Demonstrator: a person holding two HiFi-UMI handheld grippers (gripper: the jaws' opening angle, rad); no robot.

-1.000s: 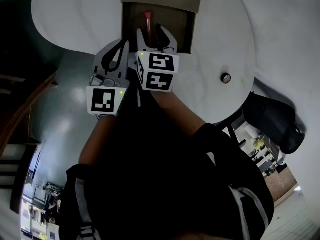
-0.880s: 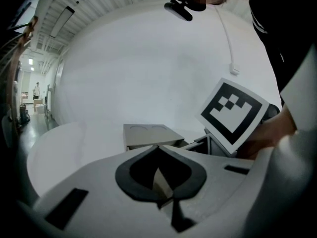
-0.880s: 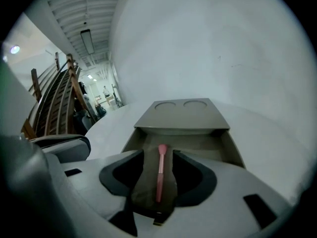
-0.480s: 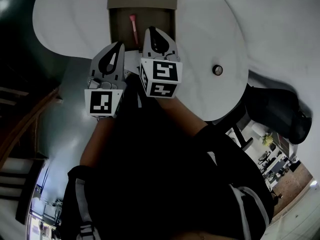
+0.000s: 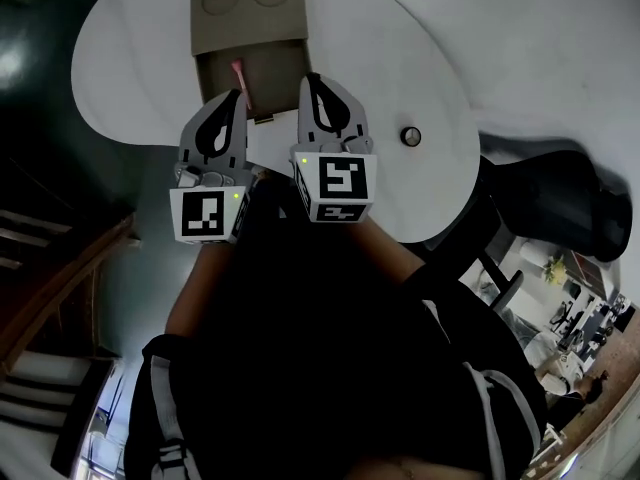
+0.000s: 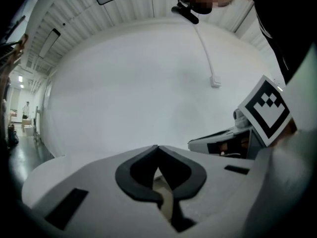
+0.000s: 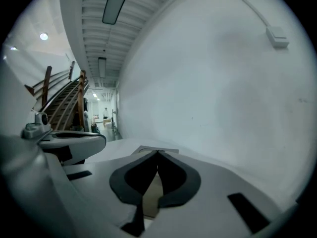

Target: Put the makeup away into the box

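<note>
Makeup stick [image 5: 238, 72] in box [image 5: 278, 72], pink tip farthest

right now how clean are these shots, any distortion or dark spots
Head view: fisheye bends the white table edge, and the open box is shadowed inside, its pink stick dim. Left gripper view: pale washed-out wall, black corners. Right gripper view: wall bulges, the shut right claw looks soft up close.
</note>
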